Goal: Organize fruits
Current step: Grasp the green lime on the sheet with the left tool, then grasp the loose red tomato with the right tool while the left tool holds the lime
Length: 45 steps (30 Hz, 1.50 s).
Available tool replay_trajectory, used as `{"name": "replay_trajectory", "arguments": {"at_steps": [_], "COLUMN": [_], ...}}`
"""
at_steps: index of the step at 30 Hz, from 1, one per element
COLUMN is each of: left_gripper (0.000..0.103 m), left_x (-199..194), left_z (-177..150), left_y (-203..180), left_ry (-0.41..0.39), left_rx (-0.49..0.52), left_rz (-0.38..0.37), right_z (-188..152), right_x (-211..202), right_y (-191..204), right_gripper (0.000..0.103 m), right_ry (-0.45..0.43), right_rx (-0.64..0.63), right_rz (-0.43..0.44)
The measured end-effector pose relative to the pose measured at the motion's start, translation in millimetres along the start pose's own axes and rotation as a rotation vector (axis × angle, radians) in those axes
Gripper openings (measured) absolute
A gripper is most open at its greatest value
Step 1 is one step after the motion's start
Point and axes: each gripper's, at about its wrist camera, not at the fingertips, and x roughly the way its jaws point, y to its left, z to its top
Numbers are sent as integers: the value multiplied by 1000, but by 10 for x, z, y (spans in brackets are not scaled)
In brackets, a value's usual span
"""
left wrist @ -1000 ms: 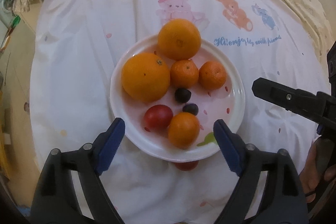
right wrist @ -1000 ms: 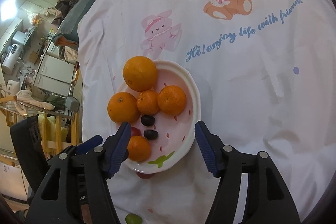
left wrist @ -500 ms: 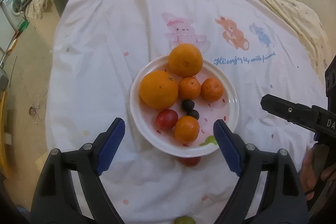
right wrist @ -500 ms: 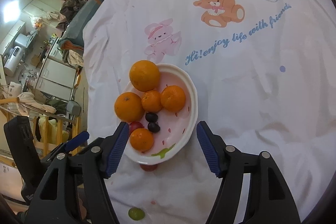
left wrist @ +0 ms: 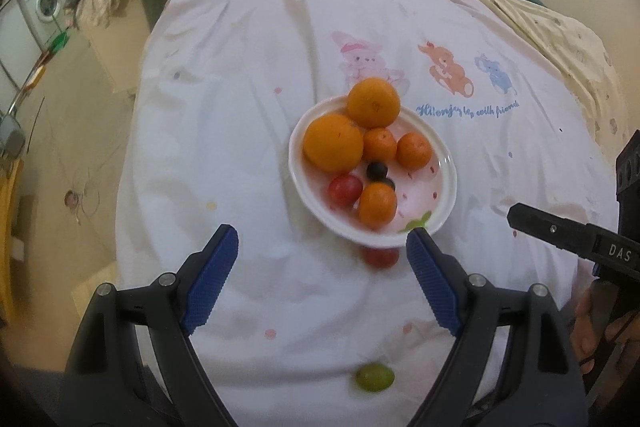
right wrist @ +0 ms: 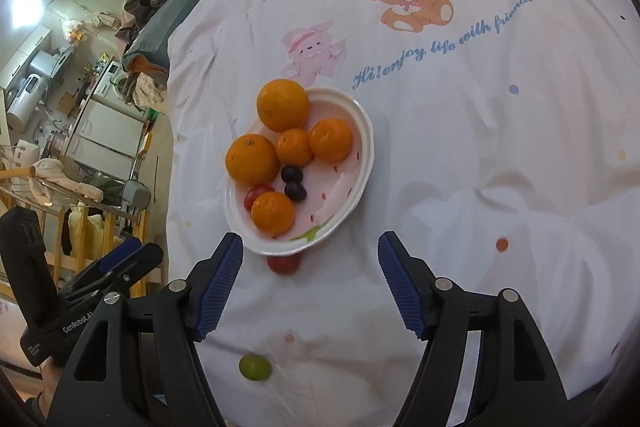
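Both sets of jaws are held wide apart and hold nothing; the left gripper [left wrist: 320,259] and the right gripper [right wrist: 310,267] hang over the near edge of the bed [right wrist: 500,155], side by side.

Nearest of all, a green grape [left wrist: 375,377] lies alone on the sheet close to the near edge, inside the span of both pairs of jaws. In the right wrist view it sits low and toward the left finger; in the left wrist view it sits low and right of centre. Neither gripper can be judged clearly nearer. It is small, smooth and almost round, so it is likely to roll on the soft, wrinkled cloth.

Further on, a red tomato [right wrist: 283,263] rests on the sheet, touching or just under the near rim of the plate [right wrist: 362,183]. It lies ahead of both jaws, left of centre for the right gripper.

The plate is a shallow, glossy white dish with pink specks. On it are two large oranges [left wrist: 333,143], three smaller tangerines [left wrist: 377,203], two dark grapes [right wrist: 295,190] and a second red tomato [left wrist: 345,189], all round and smooth-skinned. The far right part of the plate is bare.

Beyond the plate, printed cartoon animals [right wrist: 412,5] mark the sheet.
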Motion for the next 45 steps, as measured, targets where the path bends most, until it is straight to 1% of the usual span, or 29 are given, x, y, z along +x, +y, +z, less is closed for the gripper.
{"name": "replay_trajectory", "arguments": {"at_steps": [4, 9, 13, 15, 17, 18, 20, 23, 24, 26, 28, 31, 32, 34, 36, 38, 39, 40, 45], "left_gripper": [84, 84, 84, 84, 84, 84, 84, 83, 80, 72, 56, 53, 51, 42, 37, 37, 34, 27, 27], "left_x": [-79, -139, -134, -141, -125, -92, -42, 59, 108, 217, 320, 439, 472, 555, 593, 598, 595, 589, 503], "left_z": [-127, -218, -310, -359, -420, -466, -537, -685, -746, -851, -931, -998, -1012, -1044, -1066, -1082, -1085, -1087, -1046], "left_y": [45, 15, -15, -40, -76, -110, -146, -202, -228, -294, -368, -472, -495, -550, -577, -598, -601, -602, -574], "left_ry": [-2, -3, 23, 34, 53, 77, 111, 182, 214, 274, 311, 332, 339, 357, 363, 364, 362, 361, 336], "left_rx": [-35, -42, -54, -52, -35, -14, 6, 16, 17, 38, 71, 122, 135, 168, 187, 203, 205, 204, 185], "left_rz": [-26, -36, -85, -83, -75, -57, -48, -85, -100, -108, -92, -68, -67, -54, -34, -28, -29, -33, -58], "right_z": [-94, -143, -132, -129, -126, -125, -127, -109, -105, -97, -94, -96, -97, -99, -99, -99, -99, -101, -117], "right_x": [17, 41, 67, 85, 103, 110, 106, 90, 90, 96, 112, 121, 118, 109, 108, 109, 112, 117, 143], "right_y": [21, 31, -2, -12, -18, -19, -21, -24, -22, -22, -26, -36, -36, -36, -35, -35, -33, -31, -4], "right_gripper": [73, 73, 73, 73, 73, 73, 73, 73, 73, 73, 73, 73, 73, 73, 73, 73, 73, 73, 73], "right_ry": [7, 14, 18, 24, 30, 32, 32, 28, 27, 29, 34, 40, 40, 37, 37, 38, 40, 42, 52], "right_rx": [1, -10, 7, 13, 16, 17, 20, 32, 36, 41, 42, 49, 51, 53, 54, 53, 52, 51, 41], "right_rz": [-3, -22, -29, -28, -30, -32, -30, -16, -11, -3, -5, -1, 0, 2, 3, 1, -1, -2, -5]}}
